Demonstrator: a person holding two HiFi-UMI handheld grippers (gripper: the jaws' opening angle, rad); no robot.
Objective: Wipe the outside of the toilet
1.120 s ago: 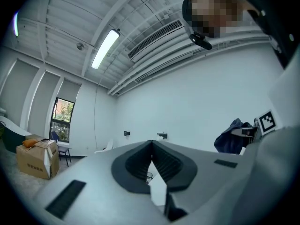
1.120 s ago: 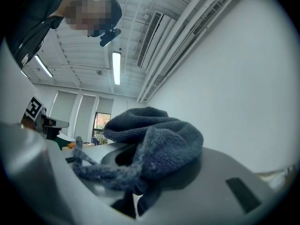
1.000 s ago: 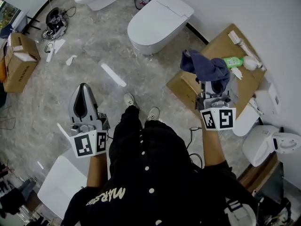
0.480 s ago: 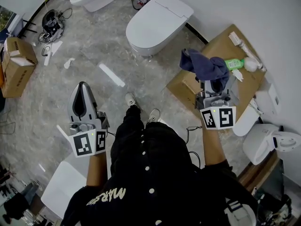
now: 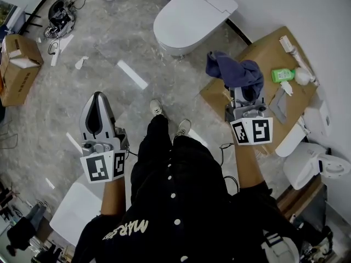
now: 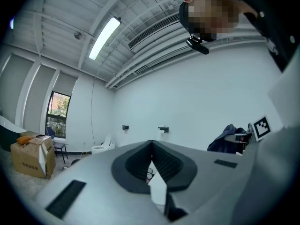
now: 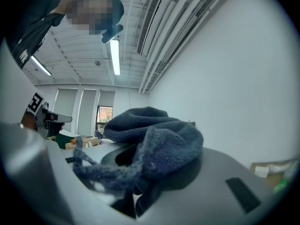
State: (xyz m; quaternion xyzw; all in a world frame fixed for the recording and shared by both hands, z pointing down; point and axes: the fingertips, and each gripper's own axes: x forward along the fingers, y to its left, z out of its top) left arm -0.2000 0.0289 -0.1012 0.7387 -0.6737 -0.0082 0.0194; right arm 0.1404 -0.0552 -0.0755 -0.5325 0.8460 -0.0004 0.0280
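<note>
Toilet (image 5: 192, 21) sits at the top centre of the head view, up and left of your right gripper (image 5: 244, 92), which pinches the blue cloth (image 5: 233, 70) and is the nearer hand. The toilet's long axis runs lower left to upper right. Your left gripper (image 5: 97, 106), jaws pressed together on nothing, hangs lower left; bare floor (image 5: 109, 48) lies between

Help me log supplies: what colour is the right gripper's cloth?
Dark blue; the cloth shows best in the right gripper view.
</note>
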